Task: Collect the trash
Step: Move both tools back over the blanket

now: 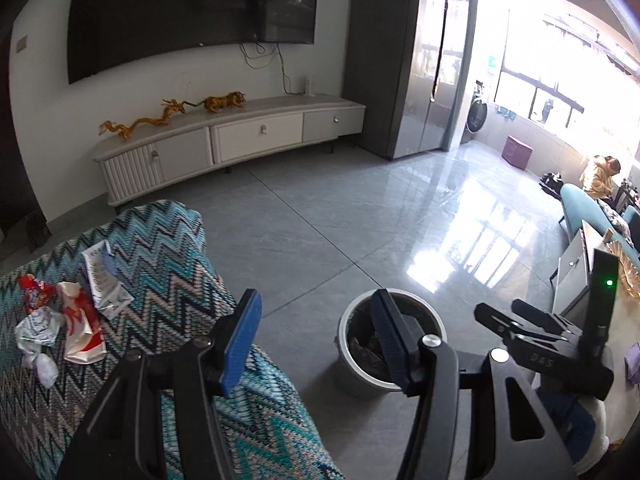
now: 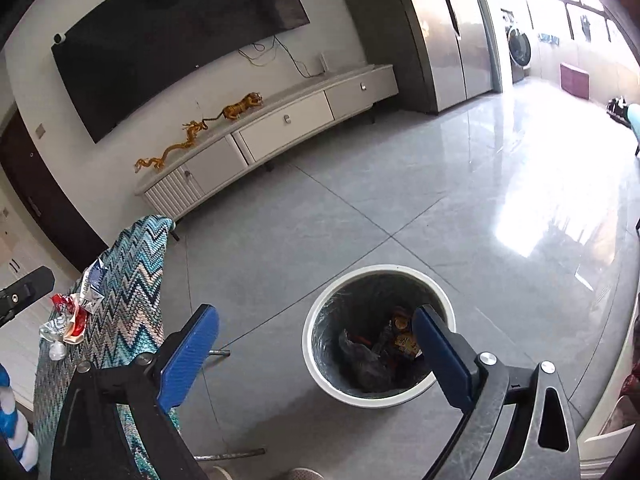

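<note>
Several crumpled wrappers [image 1: 82, 332] lie in a pile on the zigzag-patterned cloth [image 1: 168, 264]: red, red-and-white, silvery, plus a white-and-blue packet [image 1: 104, 280]. My left gripper [image 1: 318, 340] is open and empty, hanging to the right of the pile, between the cloth's edge and the round white trash bin [image 1: 345, 332] on the floor. My right gripper [image 2: 316, 356] stands wide open above the bin [image 2: 310, 344] with nothing between its blue pads [image 2: 188, 356]. Inside the bin are a dark bag and orange wrappers [image 2: 404, 340]. The pile [image 2: 72, 316] sits far left in the right wrist view.
A low white TV cabinet [image 1: 256, 132] with golden figurines stands under a wall TV across the grey tiled floor [image 1: 340, 220]. A tall fridge [image 1: 404, 80] is at the back right. A blue sofa [image 1: 580, 204] and a seated person [image 1: 600, 176] are far right.
</note>
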Action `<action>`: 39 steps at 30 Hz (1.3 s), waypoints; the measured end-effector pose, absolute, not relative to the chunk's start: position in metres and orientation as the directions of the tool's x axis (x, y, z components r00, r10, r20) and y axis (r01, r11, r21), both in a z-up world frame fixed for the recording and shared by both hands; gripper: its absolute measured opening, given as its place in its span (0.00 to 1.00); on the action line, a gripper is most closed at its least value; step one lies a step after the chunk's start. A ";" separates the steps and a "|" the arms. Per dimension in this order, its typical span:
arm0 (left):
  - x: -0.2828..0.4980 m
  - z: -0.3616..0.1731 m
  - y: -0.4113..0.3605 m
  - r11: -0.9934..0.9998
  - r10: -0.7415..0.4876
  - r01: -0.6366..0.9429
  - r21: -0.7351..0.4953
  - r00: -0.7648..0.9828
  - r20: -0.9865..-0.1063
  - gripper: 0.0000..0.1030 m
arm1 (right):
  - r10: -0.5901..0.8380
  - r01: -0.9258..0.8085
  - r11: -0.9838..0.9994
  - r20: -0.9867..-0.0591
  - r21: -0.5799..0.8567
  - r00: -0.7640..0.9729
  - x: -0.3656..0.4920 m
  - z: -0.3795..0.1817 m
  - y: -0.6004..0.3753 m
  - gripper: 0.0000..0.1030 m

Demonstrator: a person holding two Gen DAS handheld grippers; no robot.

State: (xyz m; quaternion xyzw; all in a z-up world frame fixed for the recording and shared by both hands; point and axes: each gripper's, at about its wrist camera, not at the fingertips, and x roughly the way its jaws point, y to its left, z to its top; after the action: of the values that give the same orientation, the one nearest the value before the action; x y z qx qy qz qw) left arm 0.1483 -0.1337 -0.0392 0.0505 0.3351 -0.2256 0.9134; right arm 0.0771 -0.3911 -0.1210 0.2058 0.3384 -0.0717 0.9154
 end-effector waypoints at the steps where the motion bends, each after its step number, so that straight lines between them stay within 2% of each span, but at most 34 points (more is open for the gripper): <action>1: 0.142 -0.034 -0.125 0.905 -0.359 0.424 -0.046 0.700 -0.617 0.54 | -0.008 0.268 0.911 -0.636 0.313 0.771 0.072 -0.112 -0.385 0.97; 5: 0.123 -0.013 -0.092 0.938 -0.296 0.345 -0.015 0.781 -0.550 0.54 | -0.095 0.264 0.939 -0.570 0.221 0.816 0.048 -0.073 -0.355 1.00; 7: 0.113 -0.004 -0.079 0.951 -0.267 0.309 -0.007 0.810 -0.522 0.64 | -0.125 0.261 0.947 -0.537 0.185 0.834 0.037 -0.058 -0.343 1.00; 8: 0.108 0.000 -0.071 0.957 -0.254 0.290 -0.008 0.825 -0.504 0.65 | -0.136 0.255 0.952 -0.514 0.168 0.847 0.031 -0.048 -0.335 1.00; 16: 0.069 0.024 -0.022 0.980 -0.183 0.198 -0.005 0.895 -0.407 0.70 | -0.144 0.206 0.970 -0.380 0.126 0.914 -0.006 0.003 -0.290 1.00; 26: 0.034 0.042 0.035 0.992 -0.127 0.127 -0.019 0.938 -0.323 0.74 | -0.122 0.159 0.983 -0.314 0.096 0.942 -0.030 0.033 -0.247 1.00; 36: 0.029 0.045 0.100 0.998 -0.063 0.054 -0.041 0.956 -0.287 0.74 | -0.075 0.106 0.990 -0.281 0.097 0.957 -0.028 0.045 -0.203 1.00; 39: 0.032 0.041 0.118 0.998 -0.041 0.030 -0.046 0.959 -0.282 0.77 | -0.065 0.094 0.992 -0.279 0.089 0.958 -0.025 0.047 -0.191 1.00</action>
State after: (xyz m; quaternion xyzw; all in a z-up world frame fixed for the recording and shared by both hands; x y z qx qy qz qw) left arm 0.0316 0.1184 0.0411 -0.0207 0.1428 -0.0180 0.9894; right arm -0.0246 -0.1915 0.0466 0.0509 0.1390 -0.0403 0.9882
